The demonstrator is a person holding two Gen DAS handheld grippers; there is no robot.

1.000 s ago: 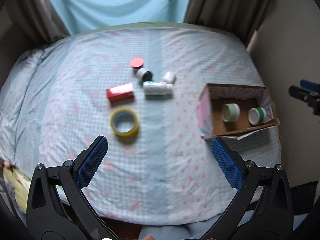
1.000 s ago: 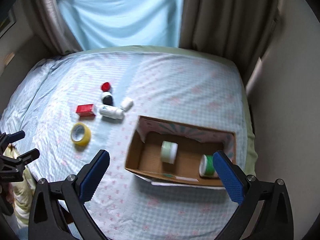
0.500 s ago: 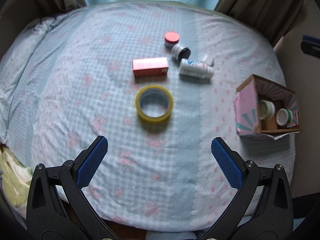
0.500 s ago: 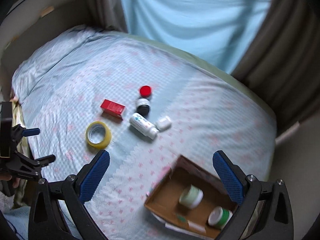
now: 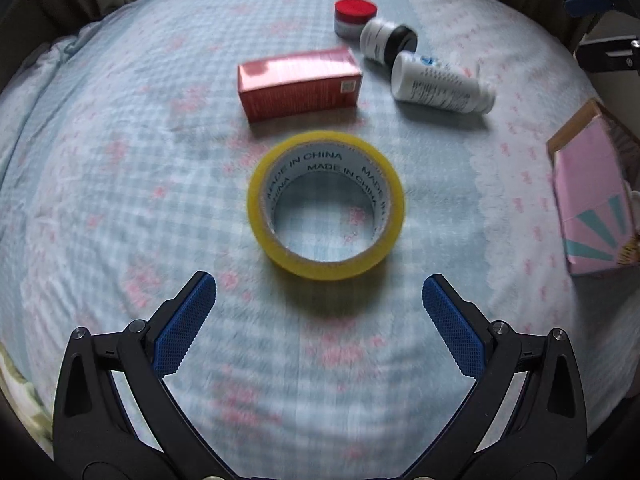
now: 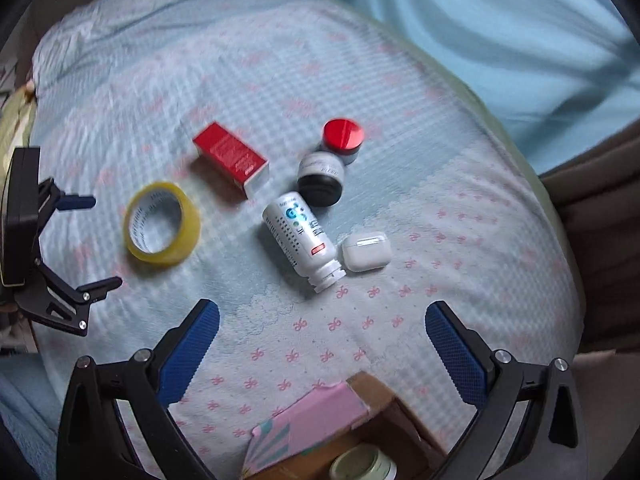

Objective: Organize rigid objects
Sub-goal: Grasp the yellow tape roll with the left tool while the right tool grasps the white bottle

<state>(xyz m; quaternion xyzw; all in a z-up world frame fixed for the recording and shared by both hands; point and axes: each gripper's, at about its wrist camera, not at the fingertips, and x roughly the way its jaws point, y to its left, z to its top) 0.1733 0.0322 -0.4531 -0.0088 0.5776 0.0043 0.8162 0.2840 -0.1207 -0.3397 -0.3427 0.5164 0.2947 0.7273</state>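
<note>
A yellow tape roll (image 5: 325, 205) lies flat on the checked bedspread, just ahead of my open, empty left gripper (image 5: 319, 300). Behind it lie a red box (image 5: 299, 83), a white bottle (image 5: 440, 83) on its side, a black-capped jar (image 5: 387, 41) and a red-lidded jar (image 5: 355, 16). In the right wrist view my open, empty right gripper (image 6: 322, 328) hovers near the white bottle (image 6: 299, 236) and a white earbud case (image 6: 365, 250). The tape roll (image 6: 161, 224), red box (image 6: 230, 158), black-capped jar (image 6: 321, 179) and red-lidded jar (image 6: 343, 138) show there too.
A pink cardboard box (image 5: 592, 204) stands at the right; in the right wrist view it (image 6: 320, 420) sits below my gripper with a green-white jar (image 6: 363, 465) inside. Curtains (image 6: 500, 28) hang behind the bed. The left gripper (image 6: 86, 246) shows at the left edge.
My left gripper has moved forward and down toward the tape roll. My right gripper has swung left from over the cardboard box toward the loose items.
</note>
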